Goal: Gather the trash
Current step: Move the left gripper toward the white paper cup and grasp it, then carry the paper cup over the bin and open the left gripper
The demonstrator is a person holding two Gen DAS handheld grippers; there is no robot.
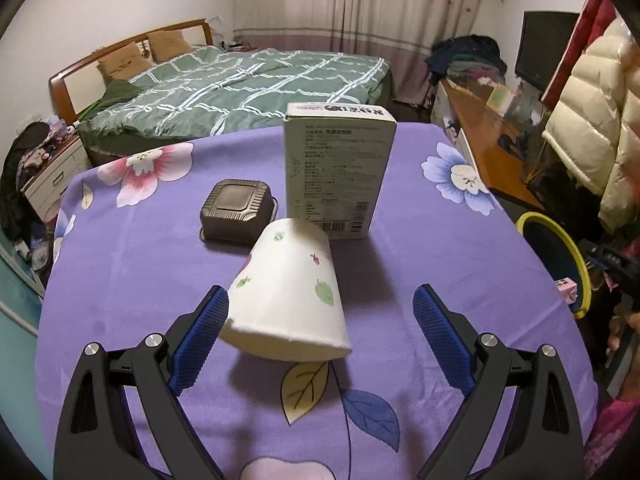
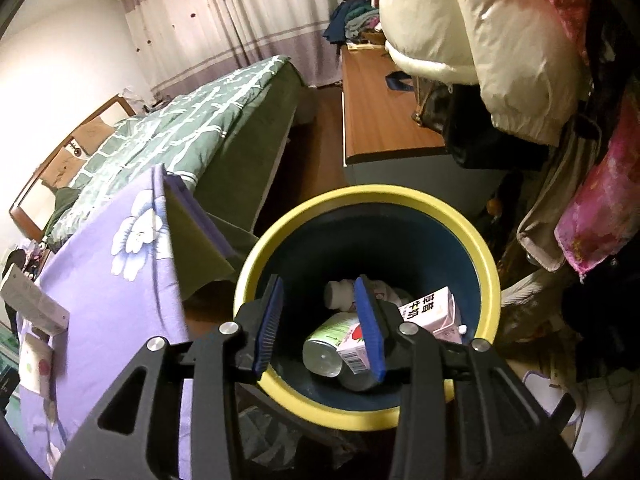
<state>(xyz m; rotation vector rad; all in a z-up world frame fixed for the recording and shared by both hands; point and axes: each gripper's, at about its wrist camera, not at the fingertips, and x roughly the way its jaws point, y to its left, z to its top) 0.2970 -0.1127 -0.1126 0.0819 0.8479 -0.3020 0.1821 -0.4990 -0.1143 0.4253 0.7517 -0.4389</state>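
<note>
A white paper cup [image 1: 286, 292] with leaf prints lies tipped on the purple floral tablecloth [image 1: 120, 280], between the fingers of my left gripper [image 1: 320, 312], which is open around it; the left pad [image 1: 208, 324] touches or nearly touches it. Behind it stand a pale carton box [image 1: 338, 168] and a dark square container [image 1: 236, 210], upside down. My right gripper [image 2: 320, 300] is open and empty, above a yellow-rimmed bin [image 2: 486, 256]. The bin holds a pink milk carton [image 2: 434, 312], a can [image 2: 326, 346] and a white bottle [image 2: 340, 294].
The bin's rim [image 1: 576, 264] shows past the table's right edge in the left wrist view. A green-quilted bed [image 1: 240, 84] lies behind the table. A wooden desk [image 2: 380, 108] and hanging coats [image 2: 500, 40] are at the right.
</note>
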